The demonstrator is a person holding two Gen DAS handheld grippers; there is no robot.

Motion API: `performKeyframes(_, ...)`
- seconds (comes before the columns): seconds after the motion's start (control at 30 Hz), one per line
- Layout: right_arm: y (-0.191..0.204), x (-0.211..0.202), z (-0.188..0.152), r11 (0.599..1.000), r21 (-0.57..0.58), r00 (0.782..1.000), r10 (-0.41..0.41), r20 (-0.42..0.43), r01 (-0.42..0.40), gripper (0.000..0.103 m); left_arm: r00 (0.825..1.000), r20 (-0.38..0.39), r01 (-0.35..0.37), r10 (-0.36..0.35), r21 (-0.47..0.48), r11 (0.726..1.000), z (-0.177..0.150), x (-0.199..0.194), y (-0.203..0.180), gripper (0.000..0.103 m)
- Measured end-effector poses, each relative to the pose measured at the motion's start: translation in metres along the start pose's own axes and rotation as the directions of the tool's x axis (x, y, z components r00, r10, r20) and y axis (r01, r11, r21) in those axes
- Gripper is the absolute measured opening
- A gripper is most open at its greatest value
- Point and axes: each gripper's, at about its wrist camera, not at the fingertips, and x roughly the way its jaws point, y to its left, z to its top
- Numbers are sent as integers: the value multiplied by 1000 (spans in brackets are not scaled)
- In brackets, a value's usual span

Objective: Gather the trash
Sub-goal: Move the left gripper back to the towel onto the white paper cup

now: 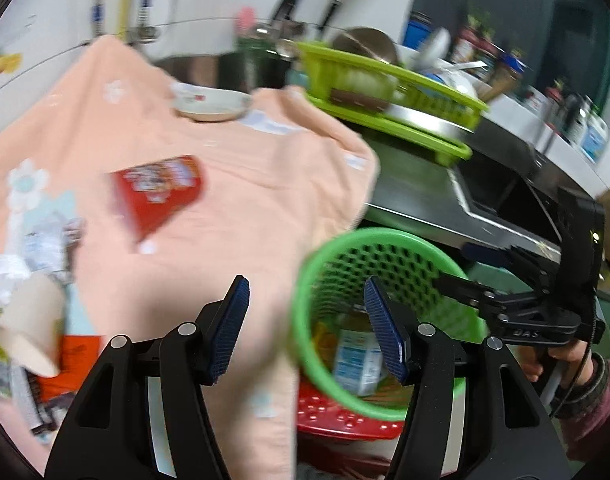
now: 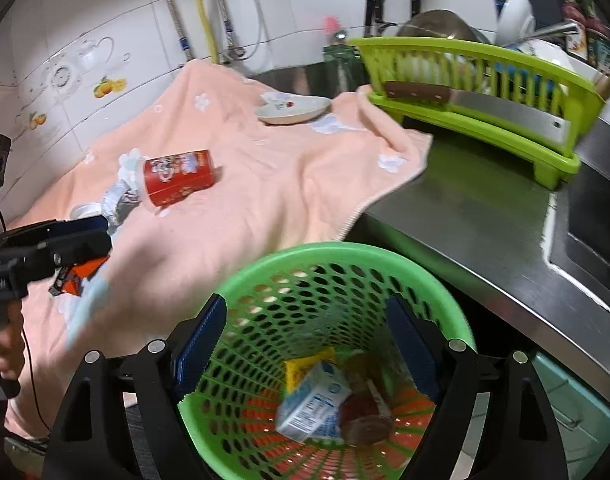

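My right gripper [image 2: 307, 340] stands open right above the green mesh basket [image 2: 345, 264], nothing between its pads. Inside the basket lie a white-blue milk carton [image 2: 313, 404], a yellow wrapper [image 2: 309, 364] and a brownish packet [image 2: 365, 412]. My left gripper [image 1: 309, 320] is open and empty, over the peach cloth's [image 1: 225, 240] edge beside the basket [image 1: 385, 248]. On the cloth lie a red carton [image 1: 157, 192], a paper cup [image 1: 33, 328], crumpled foil [image 2: 117, 200] and an orange wrapper [image 1: 77, 360]. The right gripper [image 1: 453, 268] shows at the basket's far rim.
A lime dish rack [image 2: 485, 92] with dishes stands on the steel counter [image 2: 465, 216] at the back right, and a sink [image 2: 597, 232] lies beyond it. A white plate [image 2: 293, 110] rests at the cloth's far end. Under the basket sits a red perforated surface [image 1: 337, 416].
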Motion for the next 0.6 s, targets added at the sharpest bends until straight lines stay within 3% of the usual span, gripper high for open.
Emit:
performKeyframes(0.27,37,10,18,996,-58,998,65,-3,-65,81,988,35,-147,151,-103,984,0,-35,63,69)
performKeyframes(0.4,54,17,25,992,-90,996,89,-11,-90,82,972,47,-220,230,-161,962,-5,-50,94,71)
performKeyframes(0.6,80,31,33,982,-138,992,123,-33,-126,82,942,54,-314,332,-210,926,-14,-63,134,84)
